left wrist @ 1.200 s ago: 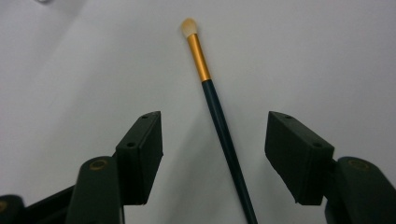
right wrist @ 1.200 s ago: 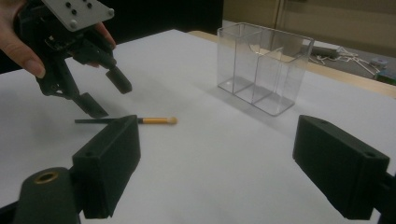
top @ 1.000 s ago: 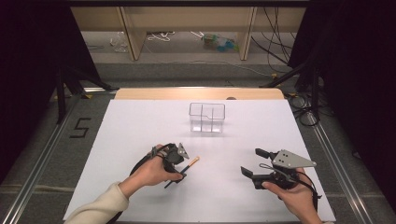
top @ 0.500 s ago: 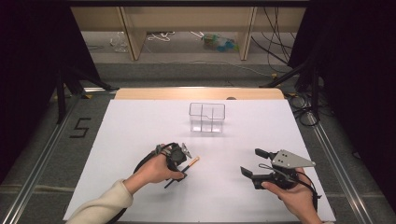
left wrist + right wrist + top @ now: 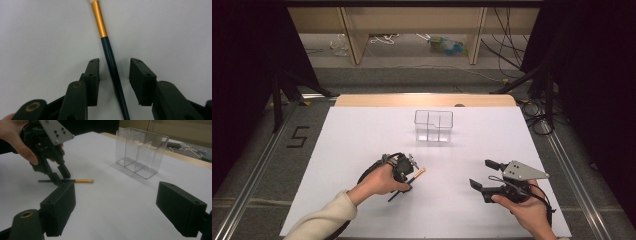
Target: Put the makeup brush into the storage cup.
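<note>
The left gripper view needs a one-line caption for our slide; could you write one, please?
Open left gripper straddling the dark handle of a small brush lying on the white table.

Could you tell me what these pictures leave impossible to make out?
- Brush: left gripper view, bristle tip cut off by the top edge, handle end by the bottom edge.
- Left gripper: high view, the hand covers its jaws.
- Clear box: high view, contents too small to tell.
</note>
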### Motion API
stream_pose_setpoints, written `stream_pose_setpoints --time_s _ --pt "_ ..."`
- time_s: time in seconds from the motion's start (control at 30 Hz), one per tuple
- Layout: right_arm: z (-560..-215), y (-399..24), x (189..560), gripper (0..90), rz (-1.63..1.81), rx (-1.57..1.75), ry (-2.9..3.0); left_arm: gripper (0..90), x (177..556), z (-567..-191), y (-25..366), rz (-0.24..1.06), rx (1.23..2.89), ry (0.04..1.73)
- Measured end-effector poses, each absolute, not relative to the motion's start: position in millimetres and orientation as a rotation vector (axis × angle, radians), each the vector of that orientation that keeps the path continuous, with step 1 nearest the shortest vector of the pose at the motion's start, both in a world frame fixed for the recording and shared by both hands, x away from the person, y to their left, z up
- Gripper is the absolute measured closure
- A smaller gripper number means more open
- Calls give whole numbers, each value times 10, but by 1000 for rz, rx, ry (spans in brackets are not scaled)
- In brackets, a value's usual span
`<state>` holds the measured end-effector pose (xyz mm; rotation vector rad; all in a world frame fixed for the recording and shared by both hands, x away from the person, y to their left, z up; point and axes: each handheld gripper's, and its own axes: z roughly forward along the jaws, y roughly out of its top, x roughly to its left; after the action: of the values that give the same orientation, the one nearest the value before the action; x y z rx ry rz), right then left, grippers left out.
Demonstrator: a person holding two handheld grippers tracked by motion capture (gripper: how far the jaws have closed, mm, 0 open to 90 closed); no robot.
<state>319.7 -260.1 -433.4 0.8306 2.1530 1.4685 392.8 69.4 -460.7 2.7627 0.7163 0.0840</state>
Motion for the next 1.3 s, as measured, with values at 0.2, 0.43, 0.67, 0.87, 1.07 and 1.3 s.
stream_pose_setpoints --time_s 0.2,0.43,0.67,0.87,1.07,1.3 --pt "-4344 -2592 3197 172 1478 834 2149 694 3947 -4585 630 74 2825 705" --pt "-4333 -2601 3186 172 1460 842 2180 806 3955 -4576 585 44 2853 727" --pt "-4353 -2585 3200 171 1490 827 2167 832 3944 -4572 562 54 2859 765" --pt "-4343 -2597 3192 171 1466 840 2184 834 3933 -4573 575 63 2847 767" --pt "-4347 -2591 3188 171 1467 853 2197 835 3924 -4567 599 48 2825 764" --pt "-4351 -2593 3200 171 1472 836 2175 835 3877 -4501 594 90 2752 767"
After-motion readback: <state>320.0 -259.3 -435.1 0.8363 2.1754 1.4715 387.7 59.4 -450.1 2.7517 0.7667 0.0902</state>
